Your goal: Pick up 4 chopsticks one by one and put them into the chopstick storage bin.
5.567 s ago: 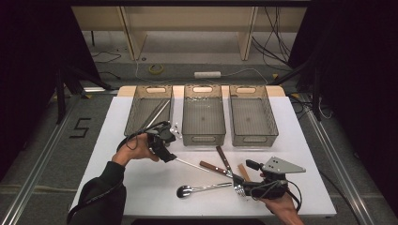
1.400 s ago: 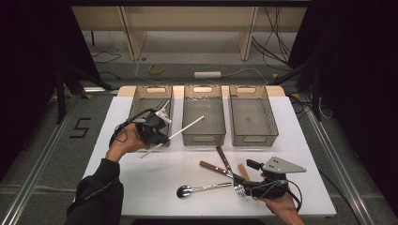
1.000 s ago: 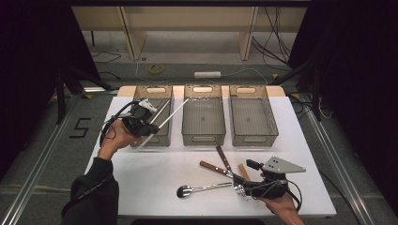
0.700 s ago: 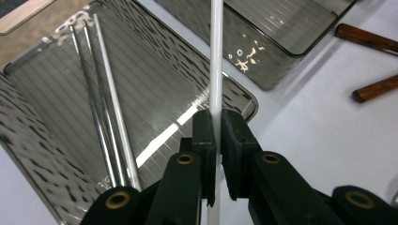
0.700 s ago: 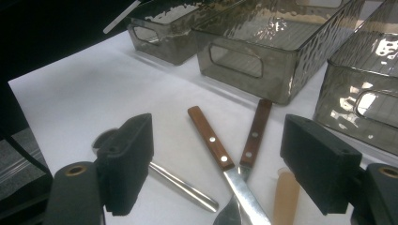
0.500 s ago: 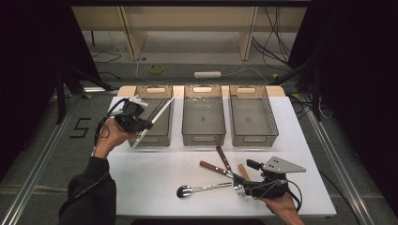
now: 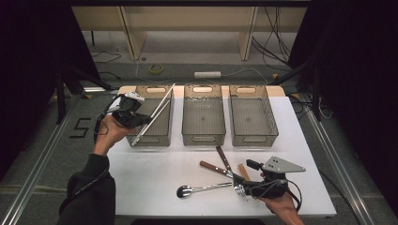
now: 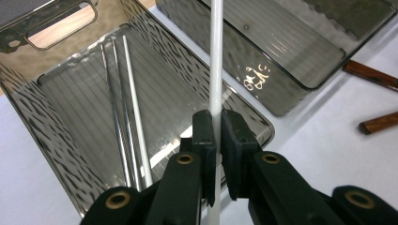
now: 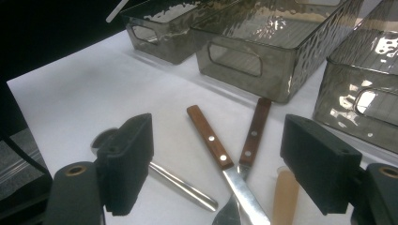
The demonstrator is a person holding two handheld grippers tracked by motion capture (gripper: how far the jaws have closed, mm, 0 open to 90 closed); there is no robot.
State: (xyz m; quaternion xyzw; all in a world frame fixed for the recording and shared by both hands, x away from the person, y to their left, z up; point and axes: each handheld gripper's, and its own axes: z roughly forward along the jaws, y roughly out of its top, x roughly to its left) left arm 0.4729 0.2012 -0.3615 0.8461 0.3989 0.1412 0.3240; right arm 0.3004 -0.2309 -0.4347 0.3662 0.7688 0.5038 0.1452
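My left gripper (image 7: 133,117) is shut on a thin white chopstick (image 7: 157,111), which slants above the left smoky bin (image 7: 152,138). The left gripper view has the jaws (image 8: 216,136) pinching that chopstick (image 8: 216,61) over the bin (image 8: 42,122). On the bin's floor lie another white chopstick (image 8: 133,122) and two metal ones (image 8: 112,108). My right gripper (image 7: 240,186) rests open near the table's front right. Between and beyond its jaws (image 9: 218,140) lie two wooden-handled knives (image 9: 209,138), crossed at the blades, and a spoon (image 9: 183,185).
The middle bin (image 7: 203,138) and the right bin (image 7: 253,138) stand in a row with the left one at the table's back. A spoon (image 7: 197,190), the knives (image 7: 213,168) and a short tan stick (image 7: 243,171) lie at the front right.
My left hand has carried the white chopstick up and leftward from the table's middle to above the left bin. The right gripper has stayed put.
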